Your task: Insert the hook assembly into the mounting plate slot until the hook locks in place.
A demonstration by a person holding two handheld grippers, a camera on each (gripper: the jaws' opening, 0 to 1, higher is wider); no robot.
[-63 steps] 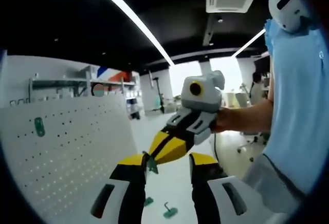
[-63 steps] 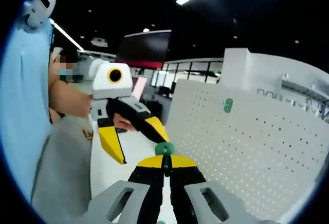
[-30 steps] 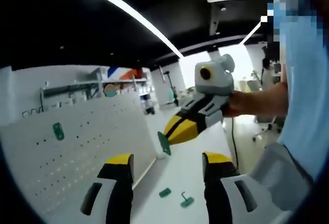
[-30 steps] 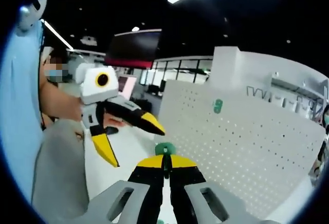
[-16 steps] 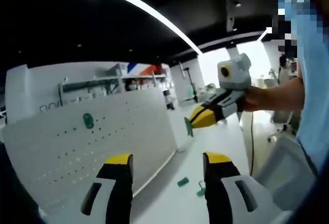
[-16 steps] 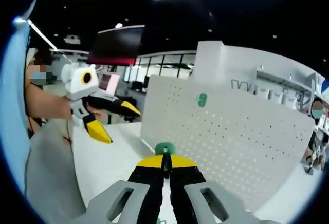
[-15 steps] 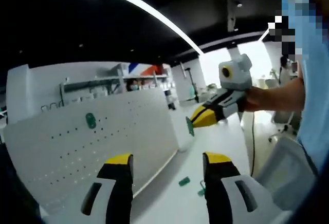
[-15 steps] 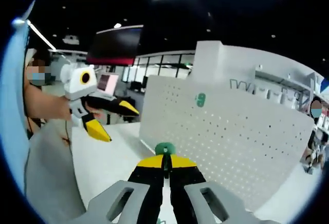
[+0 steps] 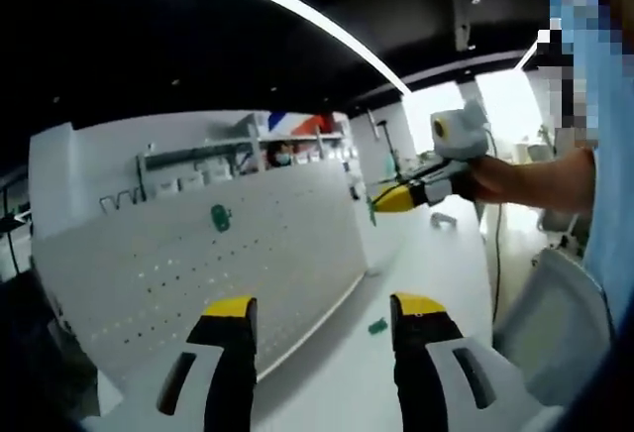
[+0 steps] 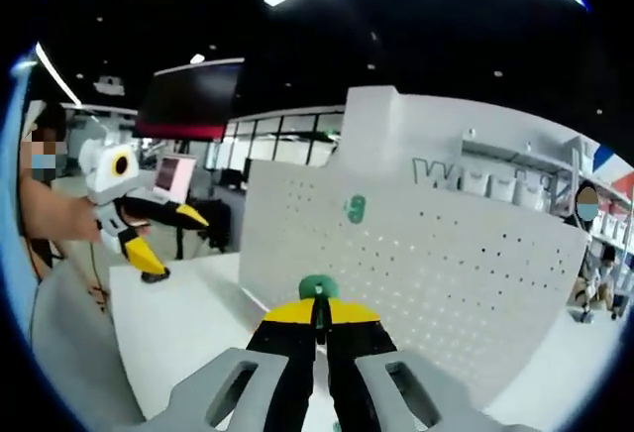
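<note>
Left gripper view.
- Left claw (image 9: 322, 315): two black jaws with yellow tips and grey bases, spread wide, nothing between them; their roots are cut off at the bottom edge.
- Pegboard (image 9: 158, 273): white perforated panel standing upright on the worktop, with regular rows of small holes.
- Mounting plate (image 9: 220, 218): small green plastic piece fixed high on the pegboard face; its slot is too small to make out.
- Worktop (image 9: 436, 264): smooth white surface.
- Loose green part (image 9: 376, 327): small, lying on the worktop near the foot of the pegboard; shape unclear.
- Right claw (image 9: 381, 201): yellow-tipped, held in a person's hand, near the far end of the pegboard, pinching a green piece that is blurred here.

Right gripper view.
- Right claw (image 10: 318, 311): jaws pressed together on the hook assembly (image 10: 318, 289), a green plastic piece with a rounded top and a thin stem running down between the jaws; its lower part is hidden by them. It is held in the air in front of the pegboard (image 10: 466, 283), well apart from the mounting plate (image 10: 355, 208), which shows as a small green oblong on the panel.
- Left claw (image 10: 158, 239): at the left, held by a hand, jaws spread, above the worktop (image 10: 188, 323).
</note>
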